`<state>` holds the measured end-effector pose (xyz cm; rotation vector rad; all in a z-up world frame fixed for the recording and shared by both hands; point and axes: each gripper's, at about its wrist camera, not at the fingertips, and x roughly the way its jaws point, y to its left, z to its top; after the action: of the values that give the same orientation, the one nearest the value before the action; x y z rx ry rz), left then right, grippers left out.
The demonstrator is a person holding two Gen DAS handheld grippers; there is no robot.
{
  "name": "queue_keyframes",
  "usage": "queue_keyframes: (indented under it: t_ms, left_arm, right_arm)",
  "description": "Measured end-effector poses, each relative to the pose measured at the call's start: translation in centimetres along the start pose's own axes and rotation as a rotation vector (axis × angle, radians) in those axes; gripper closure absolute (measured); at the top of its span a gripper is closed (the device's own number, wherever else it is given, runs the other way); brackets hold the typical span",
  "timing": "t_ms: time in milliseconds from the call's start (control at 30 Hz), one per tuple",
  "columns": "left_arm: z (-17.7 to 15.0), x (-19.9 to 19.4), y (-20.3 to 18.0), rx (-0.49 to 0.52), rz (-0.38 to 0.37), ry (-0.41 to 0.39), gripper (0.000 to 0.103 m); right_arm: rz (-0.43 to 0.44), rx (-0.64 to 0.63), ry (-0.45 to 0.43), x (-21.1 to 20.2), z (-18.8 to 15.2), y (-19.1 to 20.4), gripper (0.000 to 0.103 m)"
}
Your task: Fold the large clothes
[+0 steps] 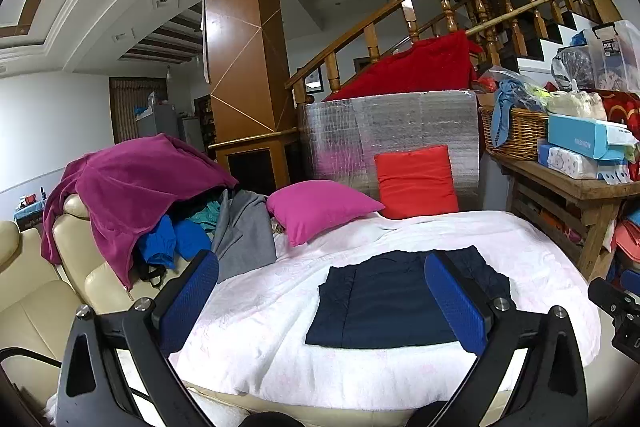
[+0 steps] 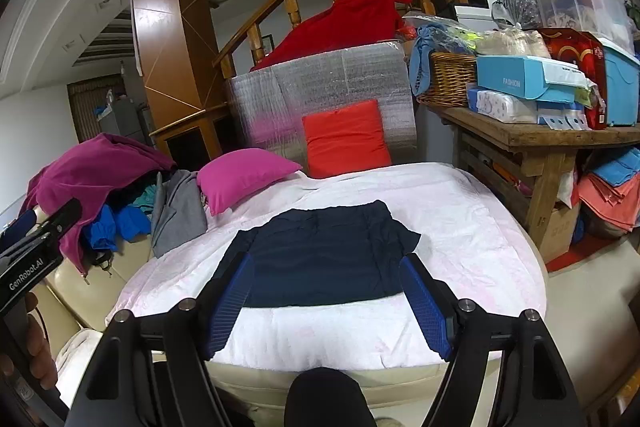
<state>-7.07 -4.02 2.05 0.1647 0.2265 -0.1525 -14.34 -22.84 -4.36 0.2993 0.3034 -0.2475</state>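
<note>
I held both grippers, left [image 1: 320, 291] and right [image 2: 326, 301], spread and empty. The folded navy garment [image 2: 324, 259] lay ahead between the right fingers; squaring its edges seemed advisable.

"fashion" on the blue box [image 2: 516, 79]; "genrobot.ai" on the left gripper [image 2: 28, 273].

The clothes pile [image 1: 172, 227] at the bed's left edge lies mostly hidden under a magenta garment [image 1: 132, 187]. The left tool [image 2: 36, 247] is cut off by the right wrist view's left edge. Small print on the counter's boxes [image 2: 516, 83] is unreadable.
</note>
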Motion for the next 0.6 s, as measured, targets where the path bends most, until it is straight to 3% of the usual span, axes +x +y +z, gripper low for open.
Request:
queue_keyframes:
  t_ms: [600]
  left_arm:
    - [-0.21, -0.27, 0.25, -0.007, 0.0, 0.002, 0.0]
  right_arm:
    - [0.006, -0.006, 0.005, 0.15, -0.16, 0.48, 0.025]
